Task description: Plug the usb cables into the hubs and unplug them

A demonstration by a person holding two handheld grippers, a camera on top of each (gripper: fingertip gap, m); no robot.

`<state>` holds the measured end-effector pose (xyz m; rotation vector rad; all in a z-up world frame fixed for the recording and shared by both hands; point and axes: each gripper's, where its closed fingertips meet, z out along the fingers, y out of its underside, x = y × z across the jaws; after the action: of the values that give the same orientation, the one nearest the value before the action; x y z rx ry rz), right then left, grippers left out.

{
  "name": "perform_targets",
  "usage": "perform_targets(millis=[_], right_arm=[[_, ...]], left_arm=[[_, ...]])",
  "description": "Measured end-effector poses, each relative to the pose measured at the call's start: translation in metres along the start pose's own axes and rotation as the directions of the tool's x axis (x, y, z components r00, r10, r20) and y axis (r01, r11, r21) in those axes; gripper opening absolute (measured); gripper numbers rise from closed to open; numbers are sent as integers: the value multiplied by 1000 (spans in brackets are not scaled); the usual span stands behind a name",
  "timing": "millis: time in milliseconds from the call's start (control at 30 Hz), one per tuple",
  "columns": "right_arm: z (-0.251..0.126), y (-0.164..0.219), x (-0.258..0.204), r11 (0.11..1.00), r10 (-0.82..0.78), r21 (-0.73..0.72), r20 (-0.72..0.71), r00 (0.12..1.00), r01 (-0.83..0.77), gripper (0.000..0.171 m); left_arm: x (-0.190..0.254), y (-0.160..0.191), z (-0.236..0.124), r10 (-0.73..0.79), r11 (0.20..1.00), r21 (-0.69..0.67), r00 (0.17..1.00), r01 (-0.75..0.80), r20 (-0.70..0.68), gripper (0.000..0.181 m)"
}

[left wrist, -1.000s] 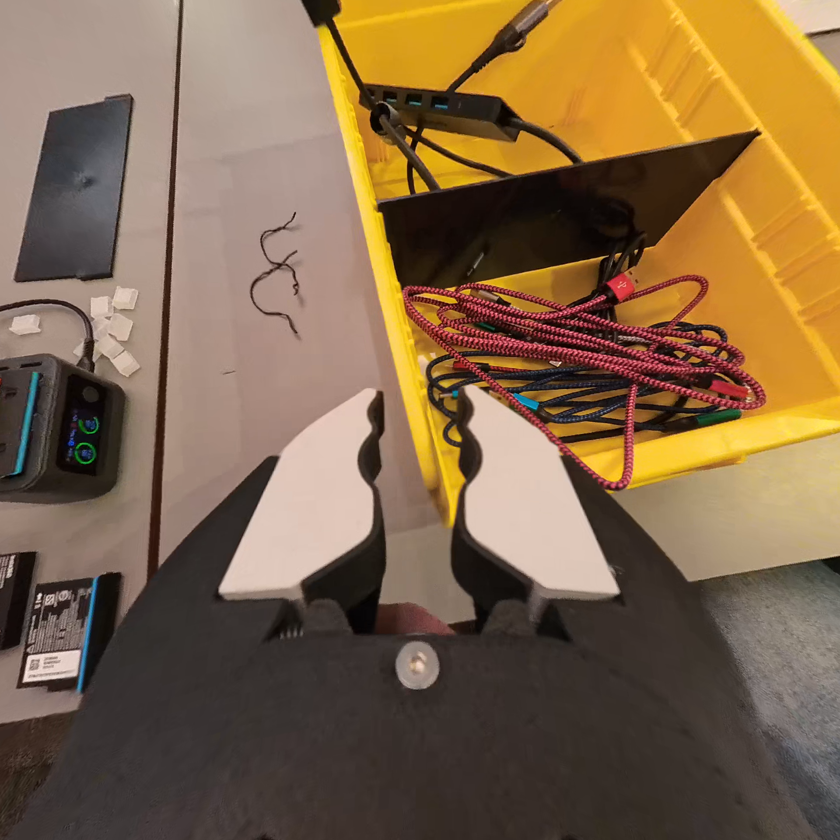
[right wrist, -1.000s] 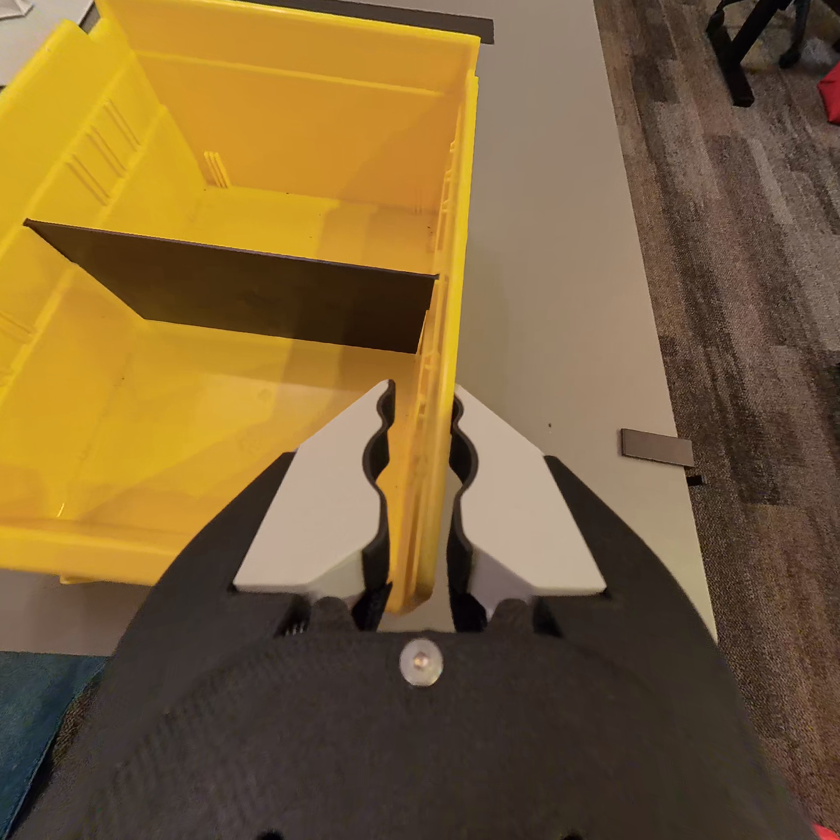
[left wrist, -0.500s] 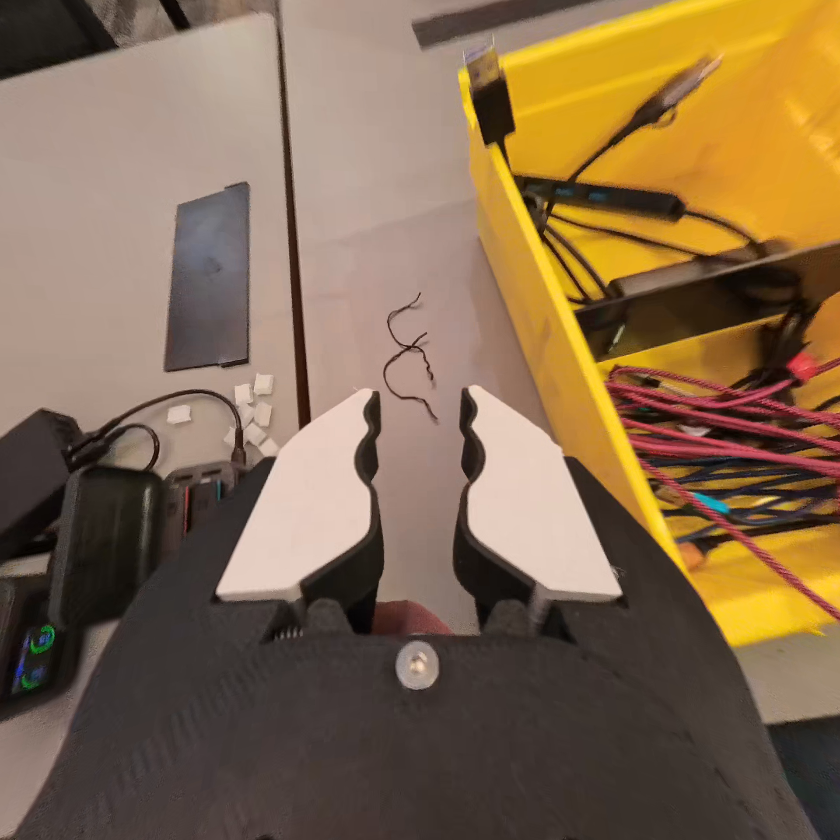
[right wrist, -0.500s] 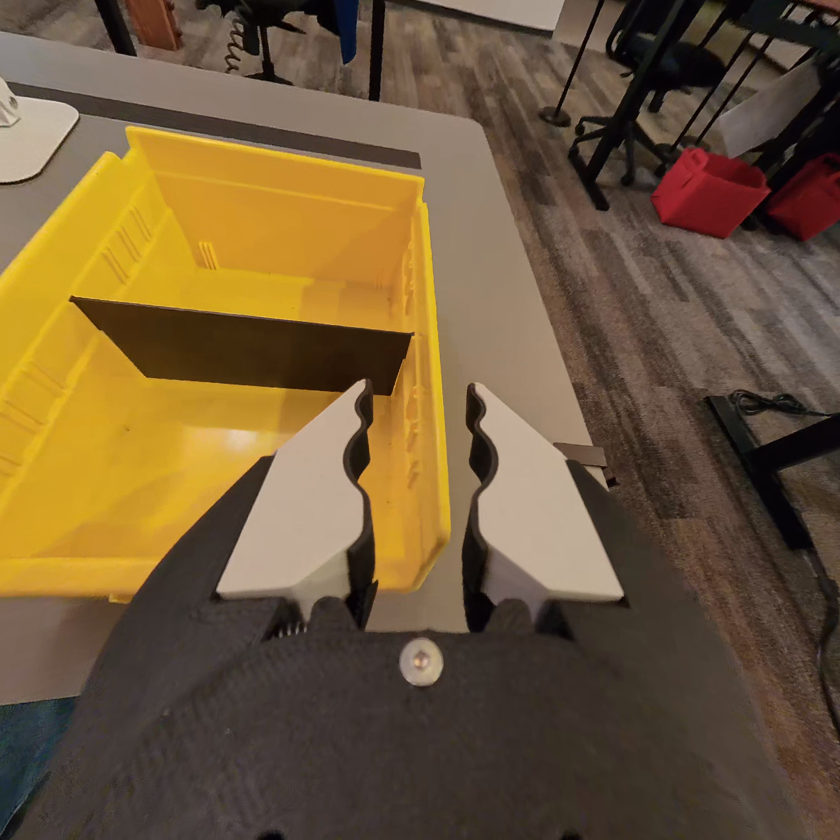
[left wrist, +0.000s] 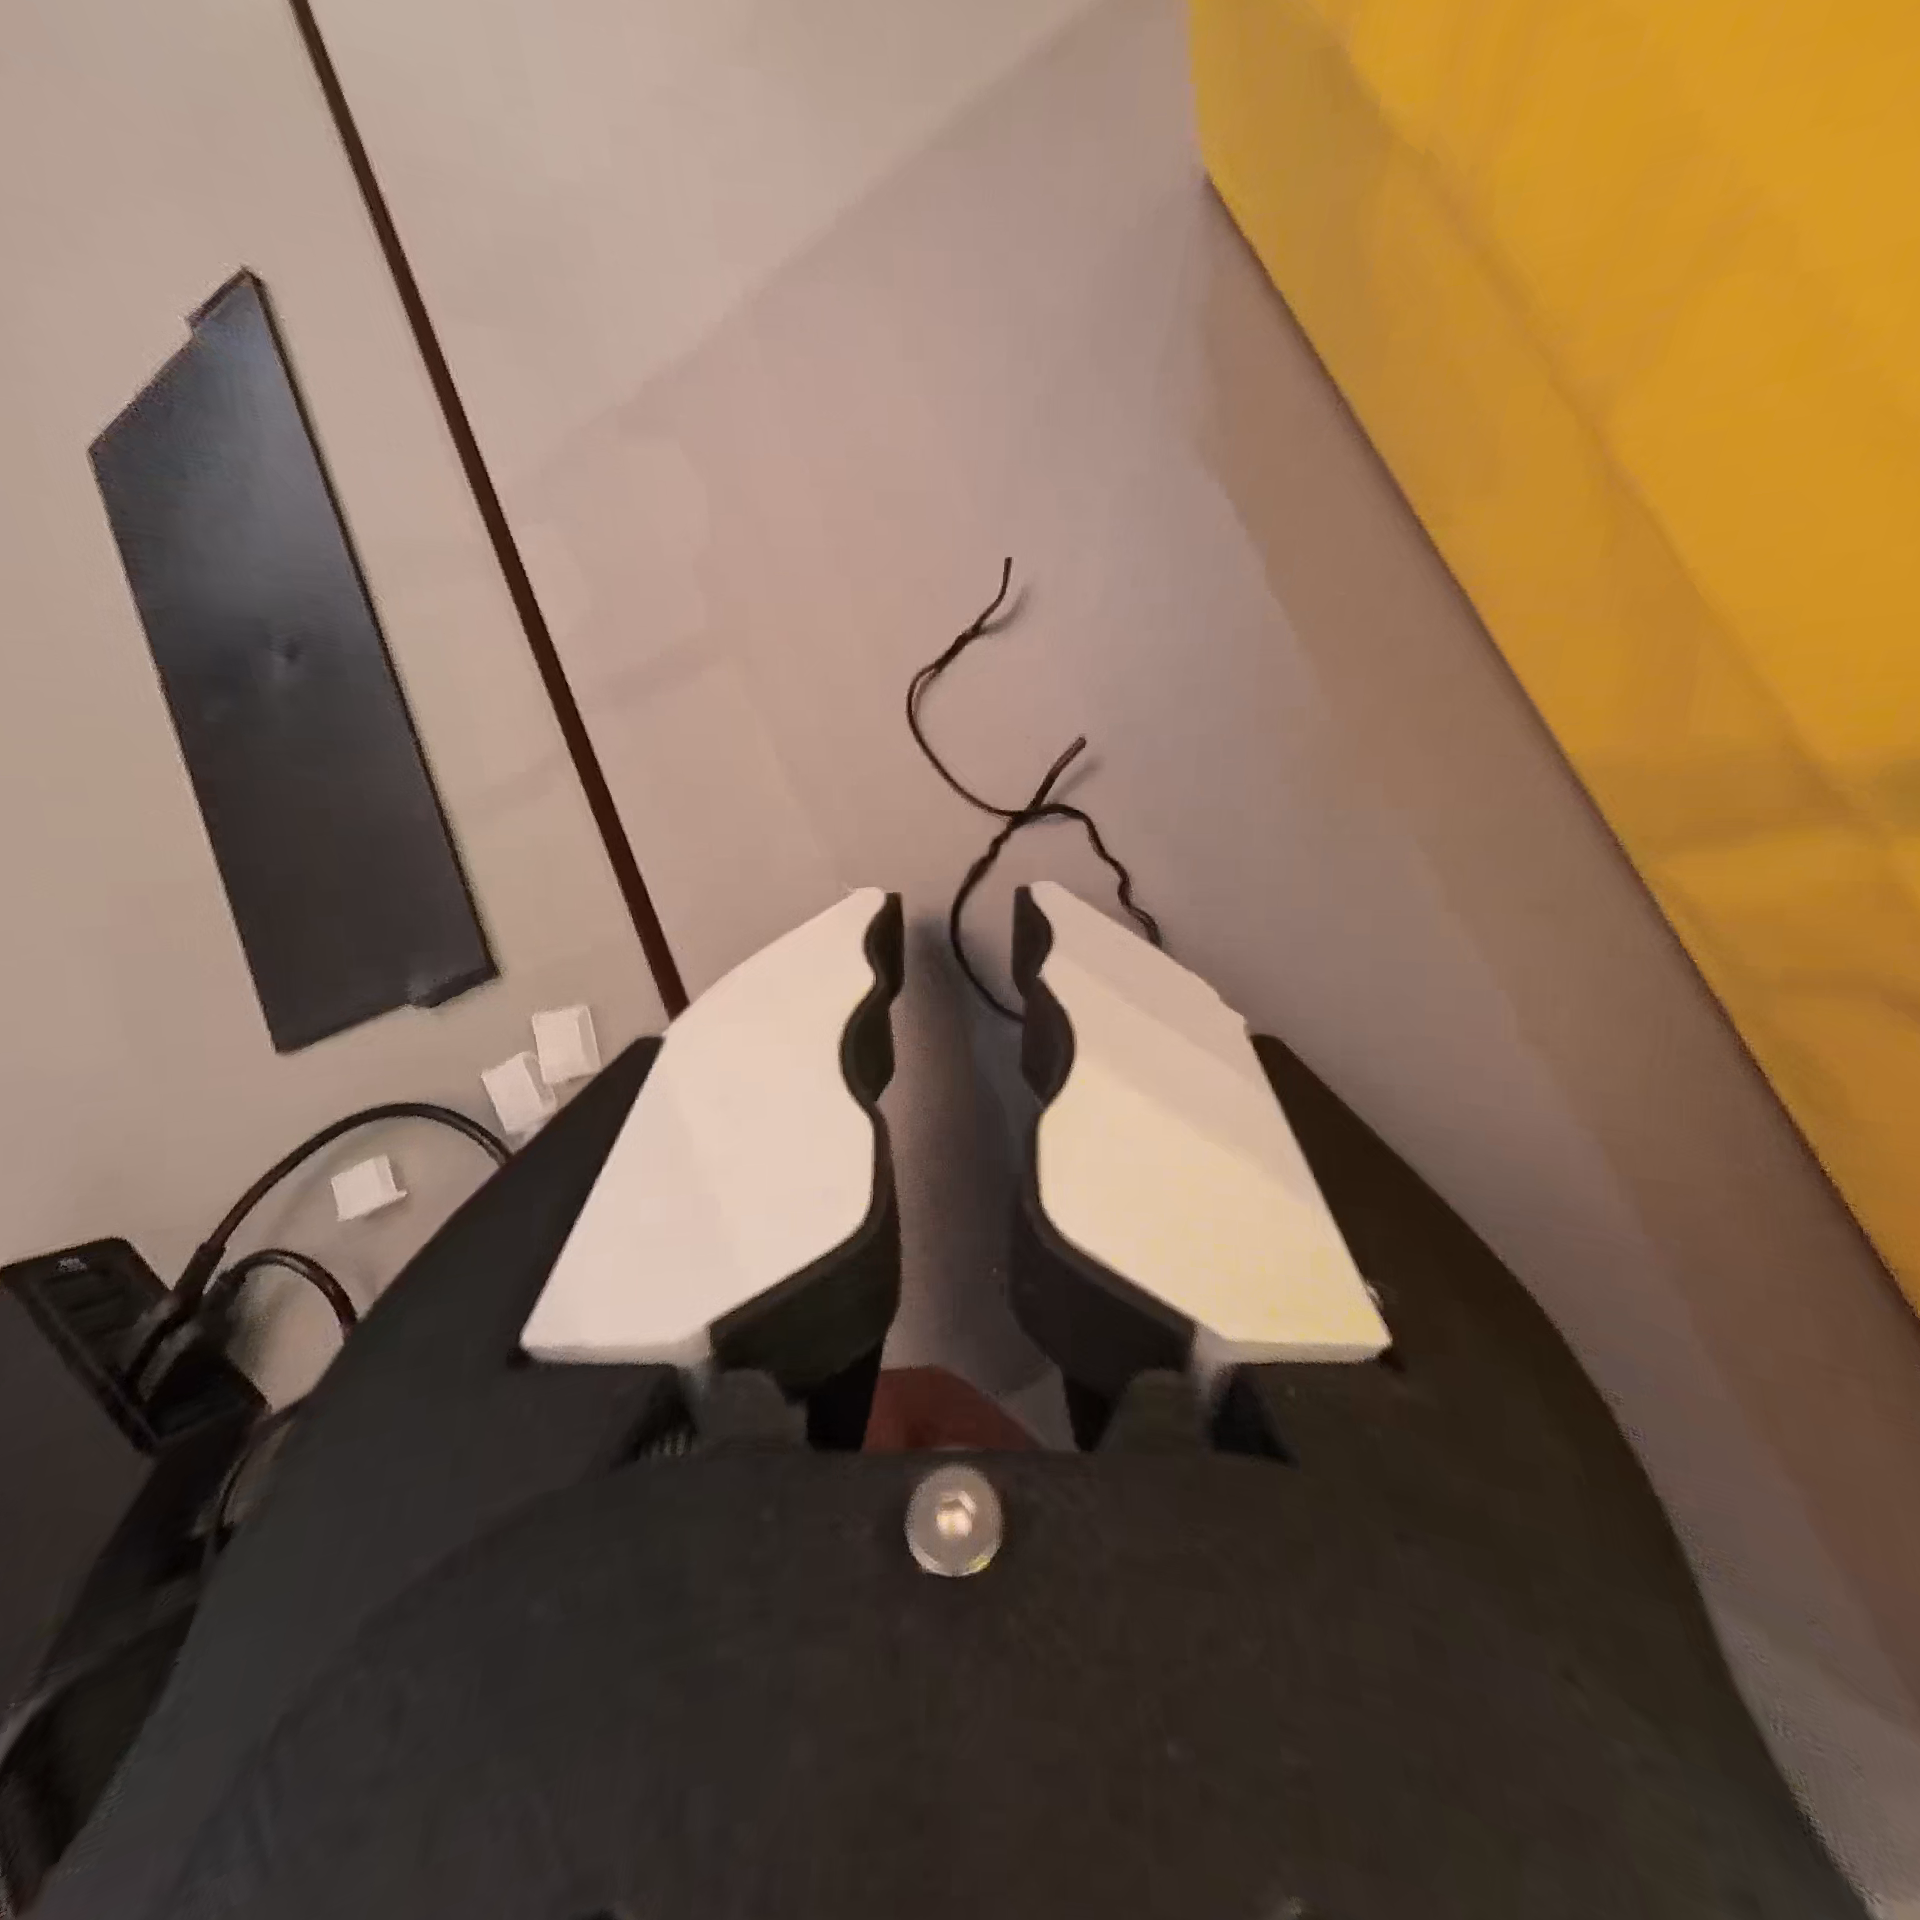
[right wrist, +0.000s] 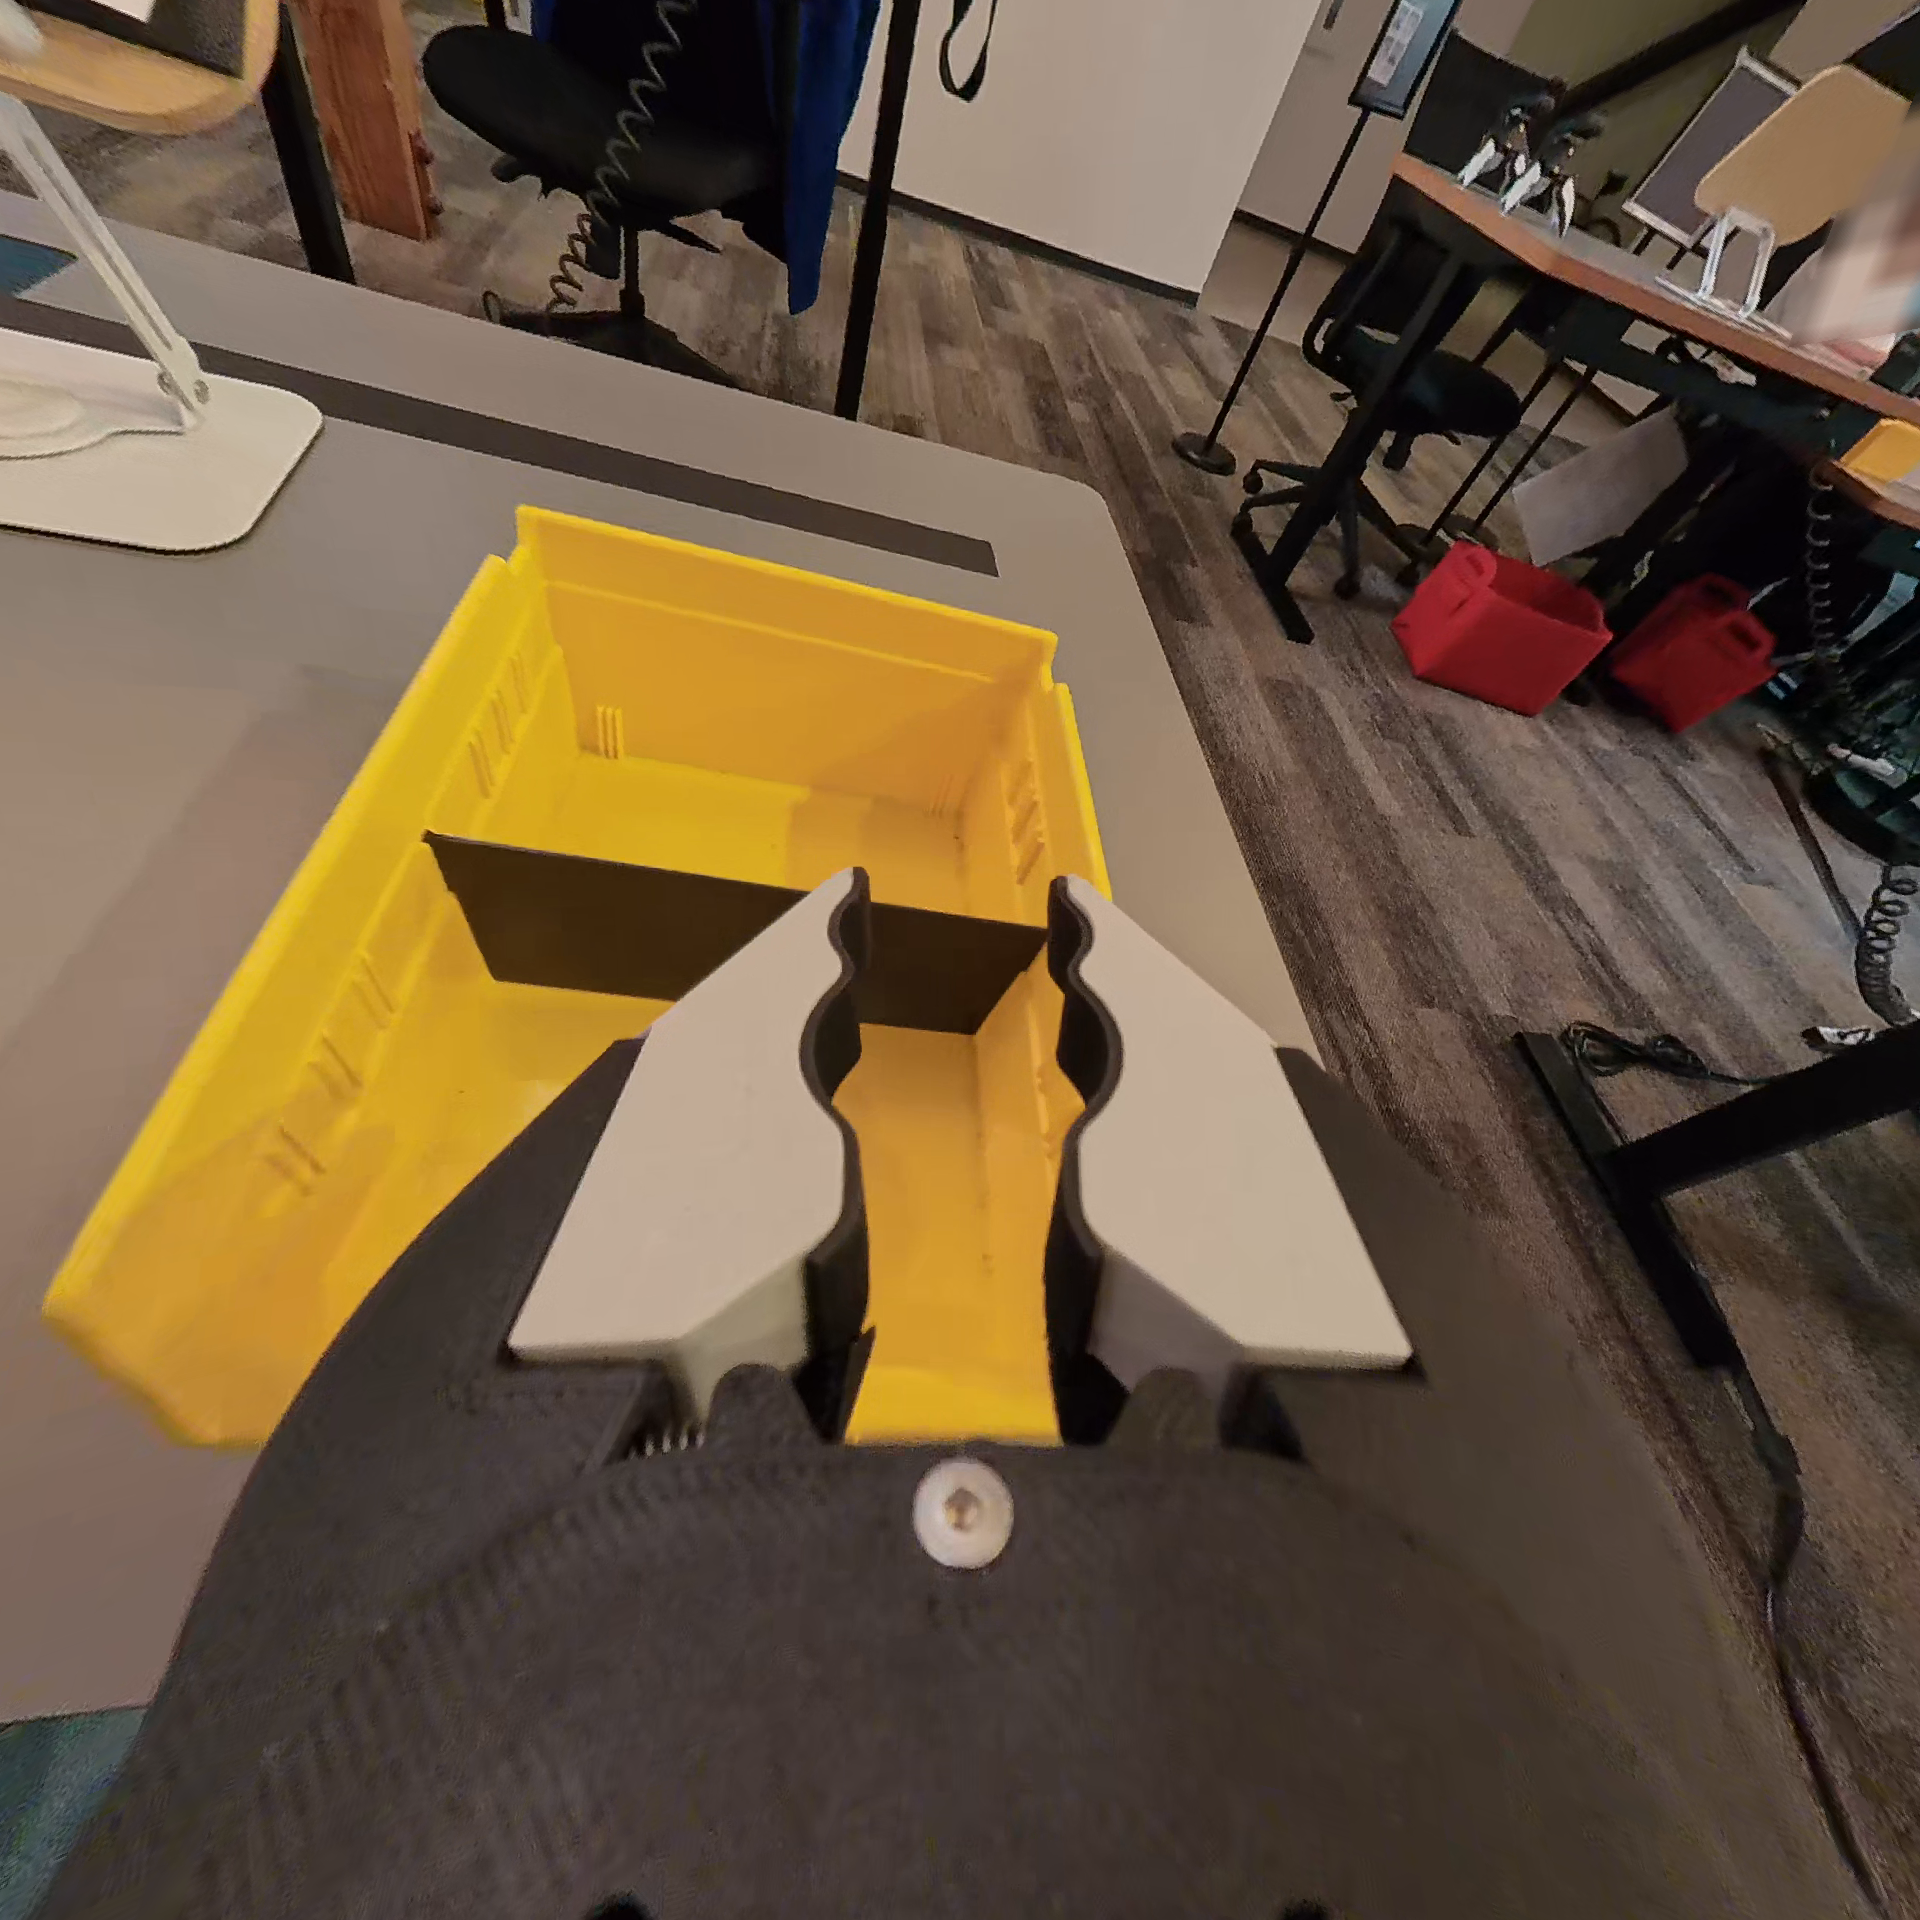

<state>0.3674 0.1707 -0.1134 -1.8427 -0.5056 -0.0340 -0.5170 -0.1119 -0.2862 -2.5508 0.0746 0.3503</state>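
The left gripper (left wrist: 956,909) hangs low over the grey table (left wrist: 790,436), its jaws apart with nothing between them. Just past its fingertips a loose black thread (left wrist: 1023,790) curls on the tabletop. To its left, near the table's front edge, a black device (left wrist: 62,1340) with a dark cable (left wrist: 312,1153) plugged in sits beside a few small white clips (left wrist: 540,1060). Farther back lies a flat black panel (left wrist: 281,665), left of the dark seam that crosses the tabletop. A blurred yellow bin wall (left wrist: 1621,436) fills the right side of that view; no USB cables or hubs can be made out in it.

The right gripper (right wrist: 956,894) is raised above a yellow bin (right wrist: 312,997) that stands near the table's right edge, its jaws apart and empty. A black divider (right wrist: 592,925) splits this bin into a near and a far compartment, both showing only bare yellow floor. Beyond it, a white stand base (right wrist: 135,468) rests toward the far left of the table. Off the table, two red bins (right wrist: 1507,634) sit on the wood-patterned floor.
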Motion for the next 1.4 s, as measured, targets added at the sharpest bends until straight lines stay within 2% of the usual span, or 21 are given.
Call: perform_targets(millis=[67,100,333,500,633,700,733,767,800,833,933,1033,1067,1267,1333,1400], right_arm=[[2,-5,-7,1000,-10,8,6,1000,10,31],[3,-7,-11,1000,-13,9,10,1000,13,31],[9,-19,-32,999,-2,39,38,999,1,29],[10,-28,-44,998,-5,63,63,998,1,28],[12,-31,-52,997,2,76,81,997,-8,26],[12,-30,-55,997,8,77,91,996,-16,25],[11,-29,-57,997,11,77,94,996,-18,25],[11,-28,-58,997,14,77,97,995,-22,25],[11,-28,-59,997,17,78,102,995,-25,25],[11,-27,-60,997,17,77,106,994,-25,25],[10,-27,-60,996,16,80,108,994,-24,25],[10,-29,-59,995,23,90,110,994,-33,24],[9,-29,-59,995,22,91,110,994,-32,24],[11,-26,-59,995,31,89,118,992,-42,24],[11,-26,-59,995,36,92,123,992,-48,24],[11,-27,-60,995,33,94,125,992,-45,24]], left_arm=[[-2,-1,3,11,1000,3,1000,-11,-13,13],[-6,1,5,16,1000,-9,1000,-16,4,1],[-9,2,4,39,998,42,999,-39,15,0],[-11,-8,-18,13,991,137,1000,-13,5,0],[-14,-14,-22,28,990,138,1000,-29,8,0],[-12,-11,-17,25,995,93,1000,-24,-10,0],[-14,-9,-14,21,997,70,1000,-21,0,4],[-14,-9,-10,9,998,61,1000,-8,-5,26],[-11,-6,-5,-21,999,36,999,22,-37,39],[-7,-3,0,-41,999,4,997,41,-64,45],[-9,-6,6,-55,998,9,997,55,-45,34],[-10,-7,10,-98,995,-1,994,99,-54,14],[-9,-7,12,-95,995,4,994,95,-52,2],[-12,-5,11,-60,998,27,998,59,13,0],[-5,-9,7,-85,994,71,996,87,-32,0],[-12,-10,-1,-78,993,88,997,77,13,0]])
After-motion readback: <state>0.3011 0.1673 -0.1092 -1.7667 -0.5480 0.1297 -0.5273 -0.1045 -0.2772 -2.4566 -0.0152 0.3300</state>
